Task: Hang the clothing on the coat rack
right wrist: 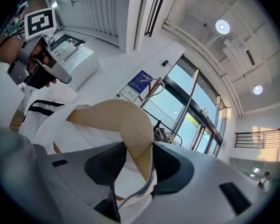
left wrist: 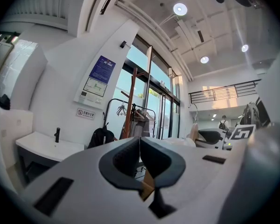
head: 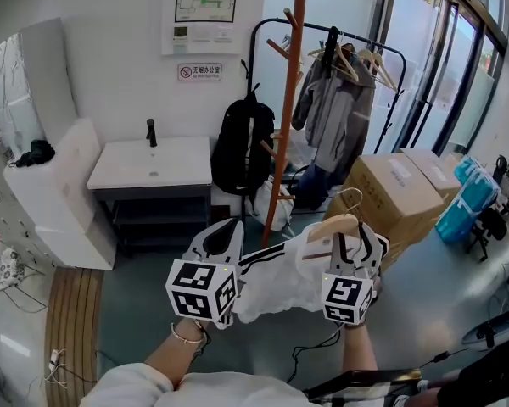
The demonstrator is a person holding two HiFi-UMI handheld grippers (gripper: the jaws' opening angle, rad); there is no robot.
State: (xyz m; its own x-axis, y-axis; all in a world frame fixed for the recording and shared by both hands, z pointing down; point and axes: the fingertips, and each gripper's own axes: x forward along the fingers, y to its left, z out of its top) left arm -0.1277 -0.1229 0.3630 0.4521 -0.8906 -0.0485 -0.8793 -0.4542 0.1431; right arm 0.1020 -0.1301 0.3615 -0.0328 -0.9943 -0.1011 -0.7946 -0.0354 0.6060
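Wooden hanger (right wrist: 126, 125) with the white shirt (head: 280, 282) sits pinched in our right gripper's (head: 354, 246) jaws, clear only in its own view; our left gripper's (head: 223, 231) jaws press together, forearms outstretched towards the rack (head: 288, 100).

White black-striped garment (head: 276, 288); tan wooden hanger (head: 332, 225); orange coat rack (head: 290, 100)

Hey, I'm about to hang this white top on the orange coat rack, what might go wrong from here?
1. The right gripper pinches the wooden hanger at a single spot, so it may twist while being lifted.
2. The white top droops loosely off the hanger and might slide off.
3. The coat rack is slim with short pegs; a nudge could rock it.
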